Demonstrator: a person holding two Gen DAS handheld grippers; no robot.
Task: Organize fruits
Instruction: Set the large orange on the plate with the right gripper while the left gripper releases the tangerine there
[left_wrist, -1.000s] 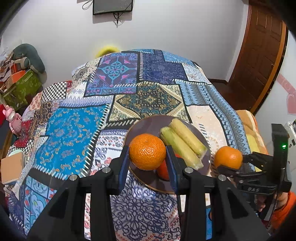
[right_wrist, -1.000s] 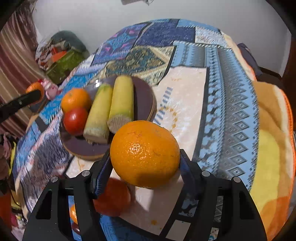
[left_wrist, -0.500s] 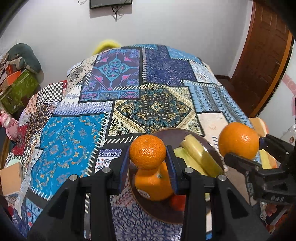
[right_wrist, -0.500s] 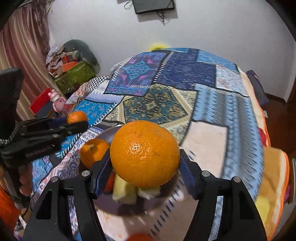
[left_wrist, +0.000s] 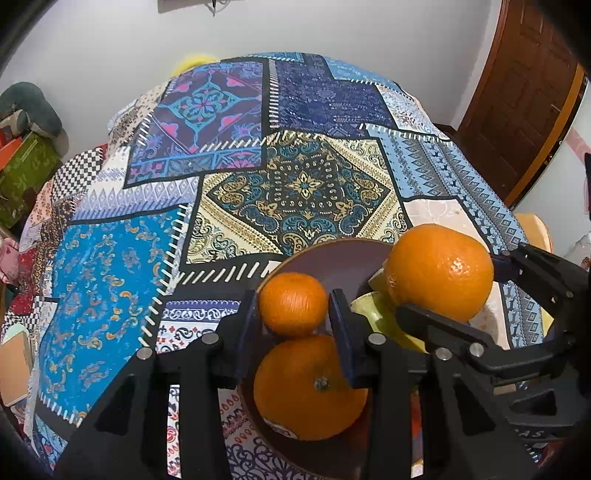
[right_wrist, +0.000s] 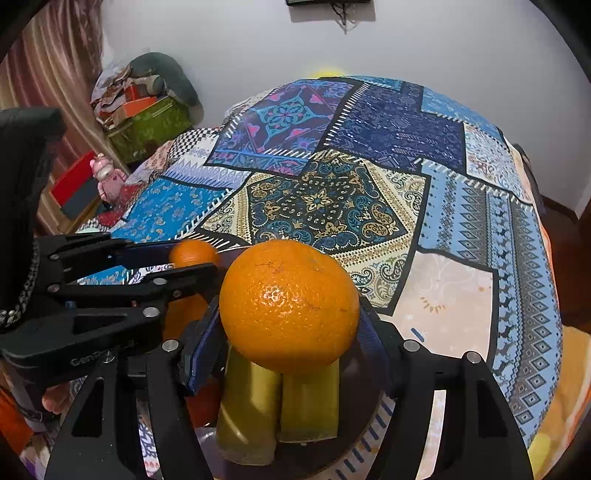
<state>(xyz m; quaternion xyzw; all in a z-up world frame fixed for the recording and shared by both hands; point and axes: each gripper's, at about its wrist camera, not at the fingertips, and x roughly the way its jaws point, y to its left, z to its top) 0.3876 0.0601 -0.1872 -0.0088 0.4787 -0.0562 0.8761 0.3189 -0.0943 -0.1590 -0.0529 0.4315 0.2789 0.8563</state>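
Brown plate (left_wrist: 325, 258) – orange (left_wrist: 308, 387), two yellow-green sticks (right_wrist: 277, 402); left gripper (left_wrist: 293, 306) grips mandarin (left_wrist: 293, 304), right gripper (right_wrist: 290, 314) big orange (right_wrist: 290, 304).

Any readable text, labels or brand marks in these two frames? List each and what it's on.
"Gen..." — embossed on the left hand-held gripper body, right wrist view; the rest is blurred.
"...AS" — partial embossed letters on the right hand-held gripper body, left wrist view.
Sticker on the large orange in the brown bowl: too small to read.
Nothing else legible.
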